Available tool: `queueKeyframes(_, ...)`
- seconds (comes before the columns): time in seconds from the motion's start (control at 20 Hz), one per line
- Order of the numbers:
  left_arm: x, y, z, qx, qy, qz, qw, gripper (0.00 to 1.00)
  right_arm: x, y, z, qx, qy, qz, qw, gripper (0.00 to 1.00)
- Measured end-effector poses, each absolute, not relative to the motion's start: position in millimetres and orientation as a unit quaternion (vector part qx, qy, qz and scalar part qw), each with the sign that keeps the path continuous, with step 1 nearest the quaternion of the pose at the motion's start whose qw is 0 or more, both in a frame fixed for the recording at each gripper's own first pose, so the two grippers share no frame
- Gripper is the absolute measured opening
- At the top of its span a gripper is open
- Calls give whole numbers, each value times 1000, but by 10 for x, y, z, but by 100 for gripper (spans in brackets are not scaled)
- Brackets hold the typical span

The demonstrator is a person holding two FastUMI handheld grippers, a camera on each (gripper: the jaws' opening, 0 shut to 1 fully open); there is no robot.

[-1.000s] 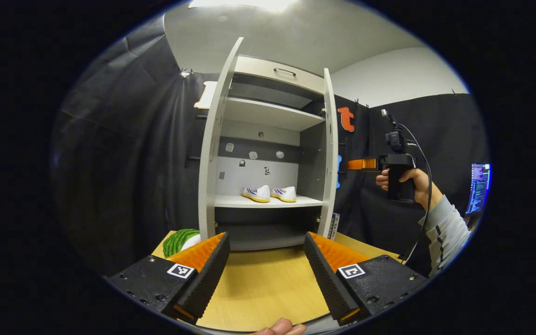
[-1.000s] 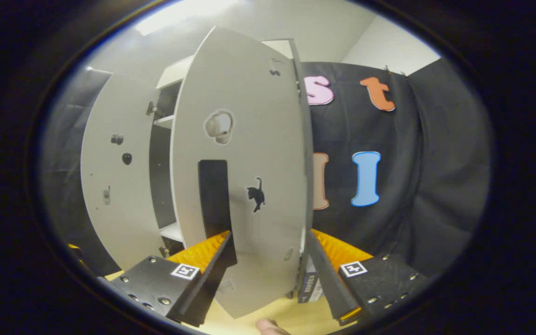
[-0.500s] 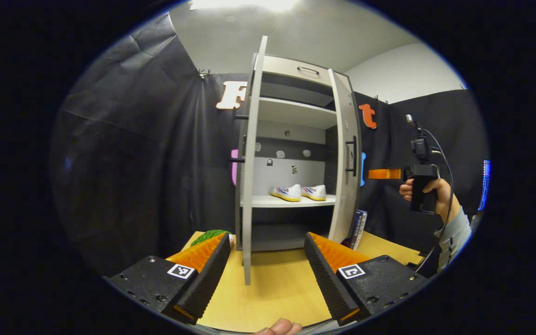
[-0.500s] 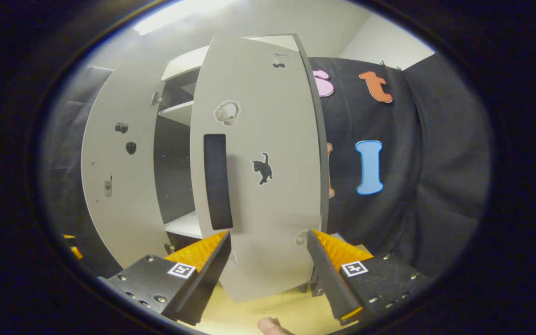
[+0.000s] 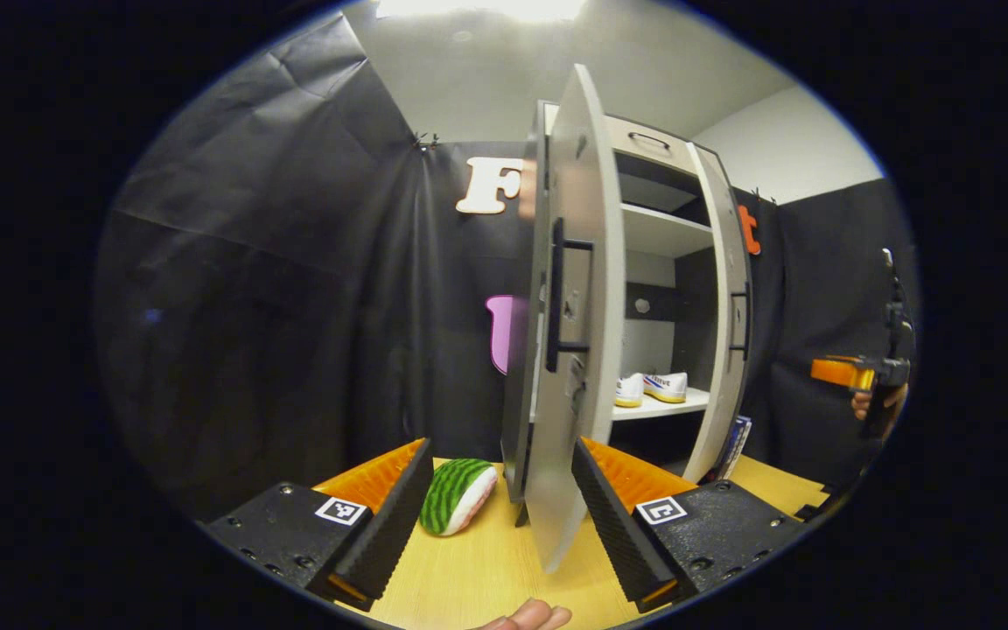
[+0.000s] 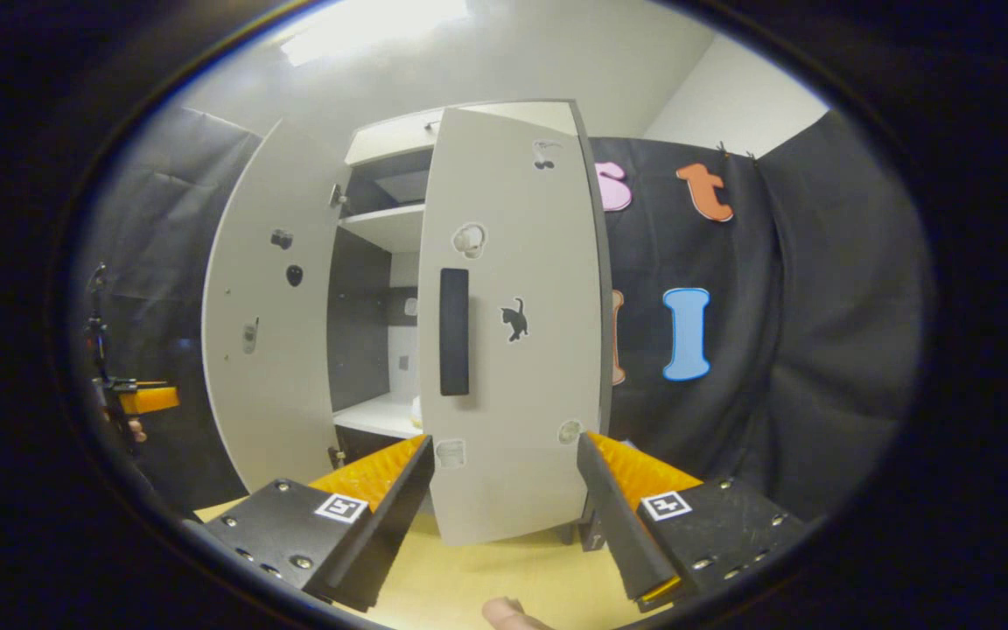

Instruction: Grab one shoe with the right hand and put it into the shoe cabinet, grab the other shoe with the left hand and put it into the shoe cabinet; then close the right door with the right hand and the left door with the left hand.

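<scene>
Both of your grippers have their jaws spread wide with nothing clamped. Your left gripper sits low over the wooden table; the bottom corner of the left door hangs between its fingers, nearer the right finger, contact unclear. That door stands partly open, edge-on toward you, black handle on its face. A watermelon-slice toy lies on the table just left of the door, between the fingers in the left gripper view.

Your right gripper faces the outside of the right door, whose lower edge sits between the fingers, apart from them as far as you can tell. Right door mostly swung in, not fully shut; black handle near its left edge, cat sticker beside it.

Two shoes sit side by side on the middle shelf inside the cabinet, seen through the gap between the doors. Far right in the left gripper view, your other hand holds the right gripper.
</scene>
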State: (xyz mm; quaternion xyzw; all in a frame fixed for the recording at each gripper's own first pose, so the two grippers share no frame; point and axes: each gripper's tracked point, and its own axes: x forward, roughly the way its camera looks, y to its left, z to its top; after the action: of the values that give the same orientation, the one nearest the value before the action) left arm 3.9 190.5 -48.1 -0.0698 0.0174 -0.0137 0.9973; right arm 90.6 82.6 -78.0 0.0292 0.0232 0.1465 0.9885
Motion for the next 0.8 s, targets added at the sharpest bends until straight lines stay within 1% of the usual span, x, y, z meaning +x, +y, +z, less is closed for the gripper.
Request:
queueKeyframes(0.05, 106, 2024, -473, -72, 25, -12, 997, 93, 803, 803, -791, 40, 19, 145, 989, 98)
queueKeyframes(0.15, 264, 2254, -434, -75, 29, -7, 997, 94, 608, 830, -841, 51, 15, 159, 986, 97)
queueKeyframes(0.2, 376, 2370, -399, -77, 28, -1, 997, 96, 532, 807, -900, 49, 20, 160, 986, 98)
queueKeyframes(0.3, 505, 2573, -282, -85, 21, 6, 996, 96, 410, 679, -1031, 36, 30, 146, 988, 98)
queueKeyframes(0.35, 571, 2622, -232, -90, 17, 4, 996, 93, 362, 632, -1061, 32, 31, 141, 989, 98)
queueKeyframes(0.4, 628, 2643, -190, -91, 13, 0, 996, 96, 314, 628, -1087, 30, 30, 139, 989, 98)
queueKeyframes(0.45, 650, 2628, -164, -87, 14, -6, 996, 93, 278, 623, -1096, 34, 27, 139, 989, 98)
queueKeyframes(0.5, 663, 2646, -141, -76, 14, -6, 997, 93, 239, 620, -1126, 42, 26, 139, 989, 98)
queueKeyframes(0.55, 675, 2658, -89, -58, 16, -4, 998, 96, 213, 628, -1162, 53, 29, 138, 989, 98)
queueKeyframes(0.65, 671, 2586, 44, -33, 12, -9, 999, 96, 144, 723, -1224, 67, 40, 152, 985, 98)
queueKeyframes(0.7, 667, 2494, 97, -31, 11, -16, 999, 93, 105, 746, -1220, 70, 38, 158, 984, 98)
queueKeyframes(0.8, 707, 2310, 134, -30, 19, -19, 999, 93, 45, 793, -1210, 83, 32, 171, 981, 98)
